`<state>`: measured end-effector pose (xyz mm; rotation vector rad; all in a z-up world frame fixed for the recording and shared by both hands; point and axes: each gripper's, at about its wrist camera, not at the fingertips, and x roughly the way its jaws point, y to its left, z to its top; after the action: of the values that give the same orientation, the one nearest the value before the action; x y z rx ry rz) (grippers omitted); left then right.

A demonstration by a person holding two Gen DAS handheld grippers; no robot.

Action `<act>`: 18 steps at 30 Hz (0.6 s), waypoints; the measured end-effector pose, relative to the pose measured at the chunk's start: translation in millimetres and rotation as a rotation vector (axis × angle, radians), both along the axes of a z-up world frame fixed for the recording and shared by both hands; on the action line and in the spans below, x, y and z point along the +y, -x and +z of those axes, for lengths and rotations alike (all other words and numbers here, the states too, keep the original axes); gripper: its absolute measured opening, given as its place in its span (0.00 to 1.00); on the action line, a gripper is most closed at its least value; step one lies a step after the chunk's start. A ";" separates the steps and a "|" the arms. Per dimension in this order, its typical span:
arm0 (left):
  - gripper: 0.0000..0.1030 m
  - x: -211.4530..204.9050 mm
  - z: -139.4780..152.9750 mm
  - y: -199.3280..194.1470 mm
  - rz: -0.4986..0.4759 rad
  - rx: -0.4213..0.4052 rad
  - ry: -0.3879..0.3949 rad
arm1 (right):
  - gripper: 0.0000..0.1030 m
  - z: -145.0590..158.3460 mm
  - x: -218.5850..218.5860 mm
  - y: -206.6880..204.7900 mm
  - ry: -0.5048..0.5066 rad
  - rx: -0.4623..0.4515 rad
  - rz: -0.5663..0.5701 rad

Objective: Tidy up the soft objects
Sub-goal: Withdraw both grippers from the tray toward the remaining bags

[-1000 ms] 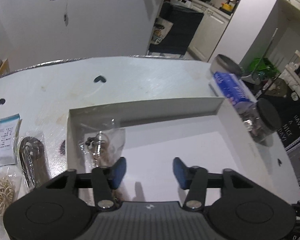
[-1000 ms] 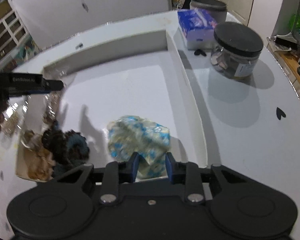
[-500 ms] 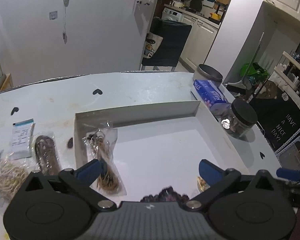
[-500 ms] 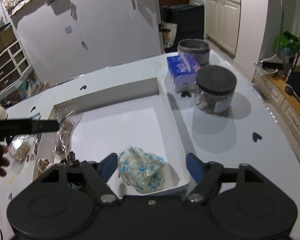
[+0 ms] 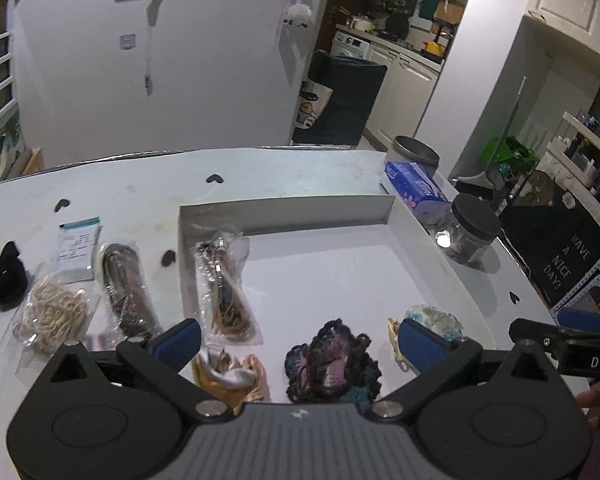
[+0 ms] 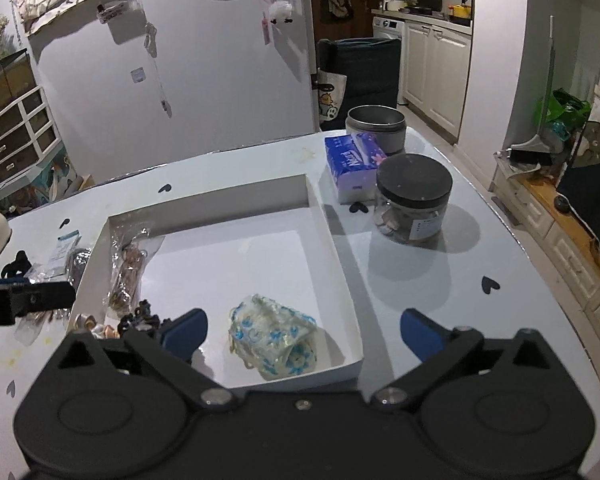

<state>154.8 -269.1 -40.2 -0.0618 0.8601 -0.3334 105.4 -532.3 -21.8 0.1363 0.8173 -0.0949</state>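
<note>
A shallow white tray (image 5: 284, 208) holds a clear bag of brown keychains (image 5: 224, 288), a dark crocheted scrunchie (image 5: 336, 364), a gold and silver scrunchie (image 5: 228, 376) and a blue-and-white floral soft piece (image 6: 276, 336). My left gripper (image 5: 298, 338) hangs open above the tray's near edge with nothing between its fingers. The jaws of my right gripper (image 6: 302, 328) are opening above the floral piece without touching it. Left of the tray lie a bag of beige cord (image 5: 52, 316), a bag with a dark item (image 5: 126, 292) and a black scrunchie (image 5: 4, 280).
A blue tissue pack (image 6: 352, 164), a black-lidded jar (image 6: 414, 200) and a metal tin (image 6: 376, 124) stand right of the tray. A paper tag (image 5: 78, 248) lies at the left. Small black heart marks dot the white table (image 6: 460, 288).
Both grippers opened wide, rose and drew back from the tray. The right one let go of the floral piece, which now lies in the tray's near right corner.
</note>
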 end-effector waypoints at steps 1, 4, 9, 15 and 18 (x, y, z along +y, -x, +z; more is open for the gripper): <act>1.00 3.5 0.6 2.5 0.007 -0.004 0.002 | 1.00 0.0 1.8 1.3 0.007 -0.002 0.006; 1.00 14.7 2.6 7.0 0.023 -0.005 0.010 | 1.00 1.3 8.6 4.4 0.021 -0.002 0.017; 1.00 39.1 7.2 12.1 0.037 -0.018 0.006 | 1.00 4.0 24.7 8.5 0.020 -0.002 0.024; 1.00 73.1 11.2 12.0 0.040 -0.025 0.010 | 1.00 5.6 53.0 8.7 0.019 -0.004 0.021; 1.00 92.3 13.3 11.7 0.038 -0.030 0.011 | 1.00 7.0 70.8 9.0 0.016 -0.006 0.017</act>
<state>143.0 -176.8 -27.0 -0.0832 0.8269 -0.3029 96.4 -461.4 -14.8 0.1142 0.8113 -0.0851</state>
